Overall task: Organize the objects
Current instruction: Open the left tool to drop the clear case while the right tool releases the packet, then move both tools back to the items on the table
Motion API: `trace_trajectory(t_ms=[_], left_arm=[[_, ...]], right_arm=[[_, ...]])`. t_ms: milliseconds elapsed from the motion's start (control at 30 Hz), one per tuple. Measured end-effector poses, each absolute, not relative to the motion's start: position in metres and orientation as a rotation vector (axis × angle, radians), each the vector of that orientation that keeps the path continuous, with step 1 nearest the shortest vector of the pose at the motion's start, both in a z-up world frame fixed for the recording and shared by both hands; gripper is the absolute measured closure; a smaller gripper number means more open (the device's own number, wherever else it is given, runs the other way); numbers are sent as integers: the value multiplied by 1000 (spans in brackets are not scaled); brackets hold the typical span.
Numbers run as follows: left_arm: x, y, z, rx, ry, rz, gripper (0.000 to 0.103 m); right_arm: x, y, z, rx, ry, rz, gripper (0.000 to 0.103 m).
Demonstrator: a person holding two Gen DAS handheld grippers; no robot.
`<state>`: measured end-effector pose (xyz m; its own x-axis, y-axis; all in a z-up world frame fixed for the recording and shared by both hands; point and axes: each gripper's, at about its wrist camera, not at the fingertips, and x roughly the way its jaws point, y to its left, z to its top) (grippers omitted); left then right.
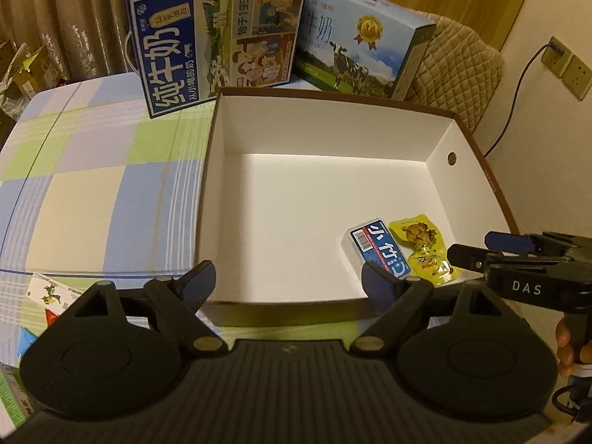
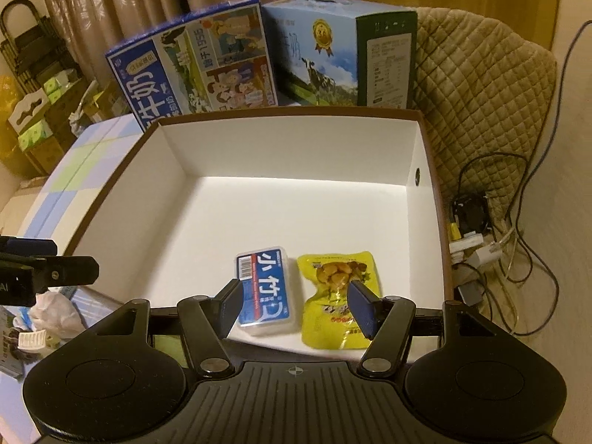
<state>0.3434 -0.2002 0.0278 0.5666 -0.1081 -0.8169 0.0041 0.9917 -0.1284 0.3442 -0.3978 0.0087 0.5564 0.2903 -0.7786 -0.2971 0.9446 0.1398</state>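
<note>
A: Big white box (image 2: 421, 140) with a brown rim, sitting on the checked tablecloth (image 1: 74, 170). Blue-and-white plastic case (image 2: 264, 290) and yellow snack pouch (image 2: 338, 299) lying flat, side by side, near the front wall inside.

B: Anything crowding it?

A: Two glossy milk cartons behind: dark blue carton (image 1: 218, 37), light blue carton (image 1: 362, 40) with a cow and a gold medal. Quilted tan chair cover (image 2: 481, 85) off to the right, tangle of cables (image 2: 492, 244) on the floor.

B: Grippers?

A: Right gripper (image 2: 296, 305) spread wide over the front rim, holding nothing, case and pouch showing between the fingers. Left gripper (image 1: 290, 283) also spread, empty, at the front rim too. Some small packets (image 1: 51, 296) on the cloth at left.
</note>
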Motion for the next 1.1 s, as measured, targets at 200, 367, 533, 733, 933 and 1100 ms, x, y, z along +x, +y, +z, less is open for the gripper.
trace_trajectory(t_ms=[200, 367, 533, 733, 933, 1100], left_arm=[[321, -180, 33, -132, 961, -81, 20], [299, -153, 36, -148, 960, -88, 20], [277, -117, 35, -173, 966, -57, 20], [249, -65, 28, -216, 986, 15, 20], [212, -6, 18, -273, 1006, 136, 20], [188, 30, 6, -303, 1035, 228, 20]], right_arm=[[317, -388, 19, 22, 906, 324, 43], [298, -372, 24, 38, 903, 307, 44], [285, -351, 29, 46, 903, 303, 44], [273, -322, 30, 42, 905, 321, 44], [258, -292, 24, 33, 930, 363, 44], [247, -266, 13, 29, 966, 413, 44]])
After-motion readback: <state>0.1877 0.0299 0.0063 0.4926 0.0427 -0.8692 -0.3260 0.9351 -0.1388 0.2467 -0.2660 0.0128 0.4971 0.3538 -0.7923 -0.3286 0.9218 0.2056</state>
